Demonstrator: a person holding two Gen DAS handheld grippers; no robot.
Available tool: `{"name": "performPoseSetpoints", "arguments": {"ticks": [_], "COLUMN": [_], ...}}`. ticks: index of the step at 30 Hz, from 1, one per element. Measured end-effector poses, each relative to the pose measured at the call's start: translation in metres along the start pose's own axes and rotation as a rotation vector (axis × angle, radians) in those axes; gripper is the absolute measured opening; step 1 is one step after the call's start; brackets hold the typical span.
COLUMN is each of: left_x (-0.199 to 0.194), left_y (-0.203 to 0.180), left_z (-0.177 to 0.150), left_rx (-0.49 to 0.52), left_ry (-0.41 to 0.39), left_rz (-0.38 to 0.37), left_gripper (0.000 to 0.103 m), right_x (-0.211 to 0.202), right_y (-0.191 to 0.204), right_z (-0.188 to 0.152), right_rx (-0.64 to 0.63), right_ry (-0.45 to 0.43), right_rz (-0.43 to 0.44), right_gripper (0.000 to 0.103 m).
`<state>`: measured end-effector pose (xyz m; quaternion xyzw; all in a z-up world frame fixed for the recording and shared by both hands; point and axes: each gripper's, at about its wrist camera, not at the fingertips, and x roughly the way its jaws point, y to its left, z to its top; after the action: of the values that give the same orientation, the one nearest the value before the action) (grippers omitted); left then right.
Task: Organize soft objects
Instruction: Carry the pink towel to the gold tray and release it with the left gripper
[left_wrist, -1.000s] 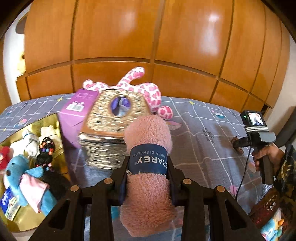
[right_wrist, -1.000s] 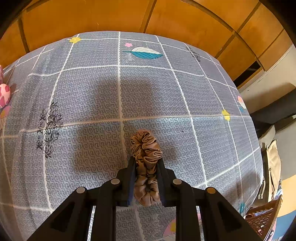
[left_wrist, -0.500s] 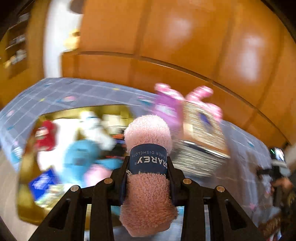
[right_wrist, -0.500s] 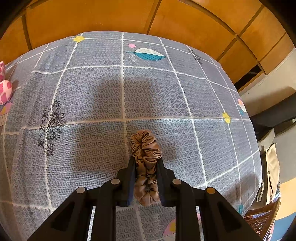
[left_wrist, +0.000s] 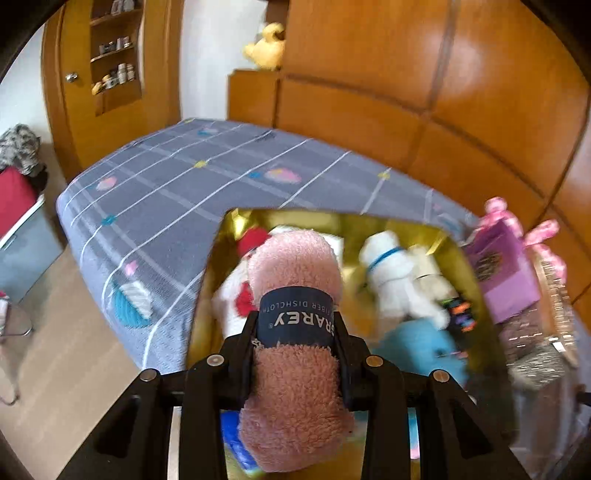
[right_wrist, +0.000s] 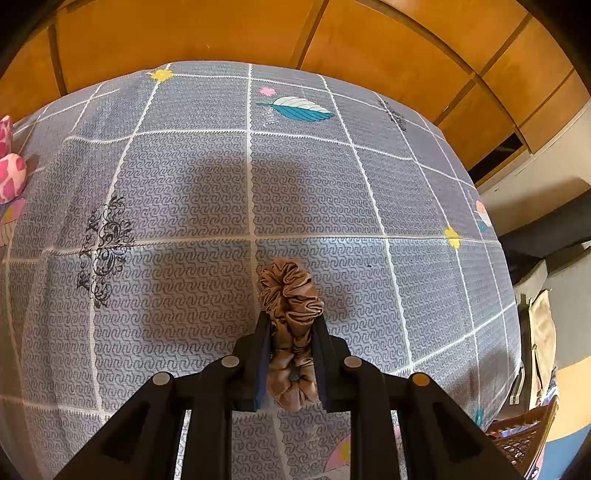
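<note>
The left gripper (left_wrist: 297, 328) is clamped on a rolled pink dishcloth (left_wrist: 293, 354), fingers pinching it across its navy paper band, and the roll hangs right above the gold box (left_wrist: 207, 291) that sits on the grey checked bedspread (left_wrist: 166, 192). Inside that box, at about one o'clock from the cloth, a white plush dog (left_wrist: 399, 284) lies on its side; a blue plush (left_wrist: 417, 343) sits at three o'clock, and a red-and-white toy (left_wrist: 243, 273) peeks out at ten o'clock, half hidden behind the roll. A purple box (left_wrist: 506, 280) stands just beside the gold box's right wall. Over on the other side, the right gripper (right_wrist: 291, 354) is squeezed onto a brown satin scrunchie (right_wrist: 291, 314), held low over open bedspread, though whether it touches the cloth I can't tell. The step in hand looks like dropping the dishcloth into the gold box. To do it well, I'd say: bring the roll down toward the bare gold patch at roughly twelve o'clock, between the red toy and the white dog, get it below the rim before letting the fingers part, and release gently so the springy roll doesn't bounce off a plush and over the wall. The scrunchie can wait its turn.
</note>
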<state>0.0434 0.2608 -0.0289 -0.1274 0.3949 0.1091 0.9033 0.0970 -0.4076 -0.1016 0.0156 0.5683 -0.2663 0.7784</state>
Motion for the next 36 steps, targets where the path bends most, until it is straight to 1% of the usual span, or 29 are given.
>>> {"name": "performPoseSetpoints", "arguments": {"ticks": [2, 3, 5, 7, 8, 9, 10, 14, 16, 18, 22, 26, 30, 36], "left_x": [0.011, 0.017, 0.025, 0.033, 0.035, 0.036, 0.034, 0.023, 0.02, 0.015, 0.007, -0.003, -0.013, -0.019], "left_y": [0.006, 0.009, 0.011, 0.011, 0.011, 0.01, 0.009, 0.01, 0.011, 0.009, 0.005, -0.003, -0.014, -0.035], "left_z": [-0.005, -0.008, -0.014, -0.021, -0.021, -0.021, -0.021, -0.019, -0.016, -0.015, -0.011, -0.009, -0.008, -0.013], "left_rx": [-0.002, 0.002, 0.008, 0.012, 0.014, 0.015, 0.015, -0.02, -0.034, -0.04, -0.035, -0.002, 0.023, 0.083], "left_ry": [0.02, 0.029, 0.037, 0.051, 0.054, 0.054, 0.047, 0.001, -0.002, -0.018, -0.032, -0.067, -0.096, -0.103], "left_rz": [0.028, 0.025, 0.037, 0.03, 0.029, 0.03, 0.031, 0.055, 0.05, 0.068, 0.09, 0.129, 0.111, 0.081], "left_gripper": [0.039, 0.04, 0.051, 0.055, 0.06, 0.065, 0.073, 0.074, 0.074, 0.074, 0.074, 0.074, 0.074, 0.074], "right_x": [-0.001, -0.001, -0.002, -0.002, -0.002, -0.001, -0.002, -0.001, -0.001, 0.0, 0.0, 0.0, -0.001, -0.003], "right_y": [0.002, 0.003, 0.005, 0.006, 0.006, 0.006, 0.006, 0.005, 0.004, 0.004, 0.004, 0.005, 0.007, 0.006], "right_z": [0.0, 0.0, 0.0, -0.001, -0.001, -0.001, -0.001, 0.0, 0.0, 0.0, 0.001, 0.0, -0.001, -0.001], "right_rx": [-0.004, -0.006, -0.015, -0.017, -0.017, -0.015, -0.014, -0.01, -0.008, -0.007, -0.009, -0.017, -0.022, -0.013], "right_ry": [-0.001, -0.002, -0.004, -0.005, -0.005, -0.005, -0.005, -0.002, -0.002, -0.002, -0.003, -0.007, -0.01, -0.014], "right_rz": [-0.006, -0.01, -0.02, -0.024, -0.023, -0.022, -0.022, -0.018, -0.017, -0.016, -0.018, -0.026, -0.029, -0.015], "right_gripper": [0.02, 0.02, 0.02, 0.02, 0.02, 0.019, 0.02, 0.02, 0.02, 0.02, 0.02, 0.019, 0.019, 0.018]}}
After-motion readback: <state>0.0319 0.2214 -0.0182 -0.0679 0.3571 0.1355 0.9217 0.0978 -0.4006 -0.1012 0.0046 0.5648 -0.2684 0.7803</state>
